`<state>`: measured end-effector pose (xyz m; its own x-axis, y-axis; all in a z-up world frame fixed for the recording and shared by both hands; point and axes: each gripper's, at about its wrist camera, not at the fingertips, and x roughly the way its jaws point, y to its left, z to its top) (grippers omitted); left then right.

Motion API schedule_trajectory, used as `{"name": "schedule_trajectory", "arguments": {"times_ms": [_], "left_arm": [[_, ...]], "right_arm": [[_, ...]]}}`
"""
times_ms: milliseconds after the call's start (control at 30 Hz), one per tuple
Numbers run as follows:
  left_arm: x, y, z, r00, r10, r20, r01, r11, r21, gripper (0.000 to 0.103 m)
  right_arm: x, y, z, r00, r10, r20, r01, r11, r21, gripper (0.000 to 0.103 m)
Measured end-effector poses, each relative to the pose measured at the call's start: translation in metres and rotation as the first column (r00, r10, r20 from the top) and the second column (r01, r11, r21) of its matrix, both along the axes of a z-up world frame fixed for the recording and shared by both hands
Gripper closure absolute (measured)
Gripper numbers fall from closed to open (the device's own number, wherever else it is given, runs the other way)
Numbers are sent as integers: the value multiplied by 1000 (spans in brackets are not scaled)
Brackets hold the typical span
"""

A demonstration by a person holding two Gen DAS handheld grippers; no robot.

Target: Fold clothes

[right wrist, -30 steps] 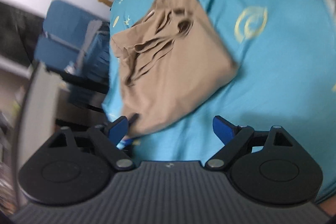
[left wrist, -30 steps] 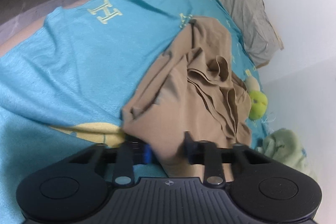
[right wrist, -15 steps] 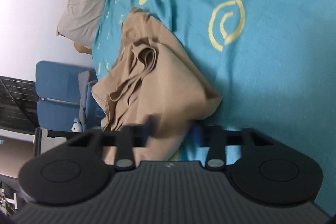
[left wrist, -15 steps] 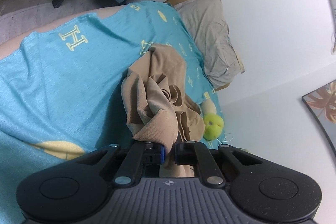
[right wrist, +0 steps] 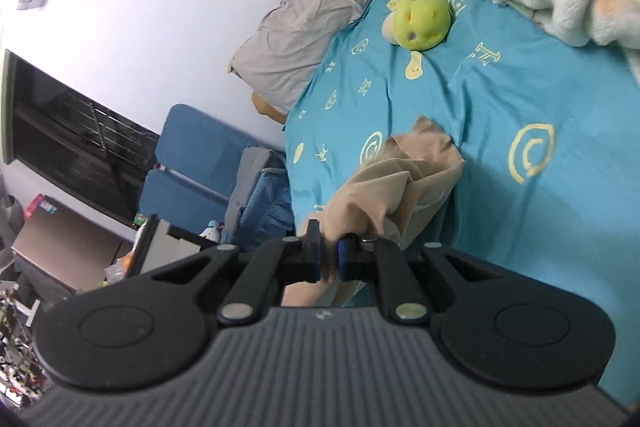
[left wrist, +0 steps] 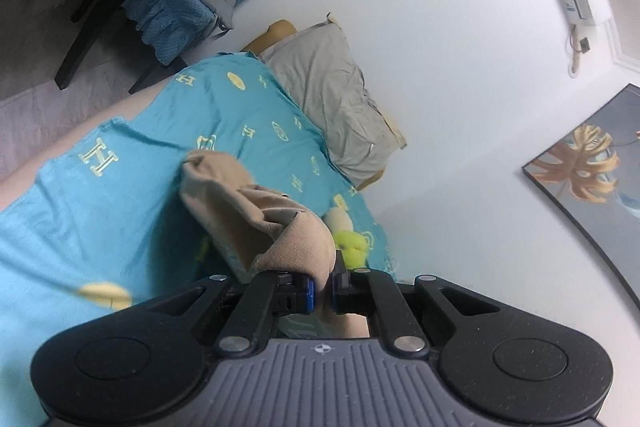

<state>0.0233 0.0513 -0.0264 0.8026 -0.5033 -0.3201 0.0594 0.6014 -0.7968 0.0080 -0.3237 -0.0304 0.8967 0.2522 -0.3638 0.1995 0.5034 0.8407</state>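
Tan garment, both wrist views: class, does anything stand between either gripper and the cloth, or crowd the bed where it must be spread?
Nothing stands between. The left gripper and right gripper are each shut on the tan garment. The green plush toy and grey pillow lie farther up the turquoise bedspread, apart from it.

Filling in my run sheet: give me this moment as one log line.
step: lift garment | left tool: shut on tan garment | right tool: shut on tan garment | surface: blue bedspread

tan garment [left wrist: 256,215], teal sheet [left wrist: 100,219] w/ yellow motifs
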Motion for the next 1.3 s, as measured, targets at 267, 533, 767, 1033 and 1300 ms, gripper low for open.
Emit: {"name": "schedule_trajectory", "arguments": {"times_ms": [267, 533, 767, 1033, 1300], "left_arm": [[-95, 16, 31, 994, 10, -111, -3, 998, 63, 96], [-48, 3, 37, 991, 45, -123, -25, 987, 160, 95], [57, -21, 4, 985, 63, -158, -13, 954, 299, 94], [120, -28, -68, 992, 30, -125, 17, 933, 359, 93], [137, -30, -92, 993, 12, -119, 39, 909, 416, 91]], "right_arm": [[-93, 28, 29, 1000, 0, -27, -2, 998, -63, 92], [-46, 32, 29, 998, -14, -55, 7, 991, -134, 92], [48, 27, -3, 981, 10, -194, -46, 983, -179, 92], [104, 9, -75, 963, 49, -267, -70, 995, -69, 92], [126, 19, -86, 948, 53, -313, -104, 984, -147, 91]]}}
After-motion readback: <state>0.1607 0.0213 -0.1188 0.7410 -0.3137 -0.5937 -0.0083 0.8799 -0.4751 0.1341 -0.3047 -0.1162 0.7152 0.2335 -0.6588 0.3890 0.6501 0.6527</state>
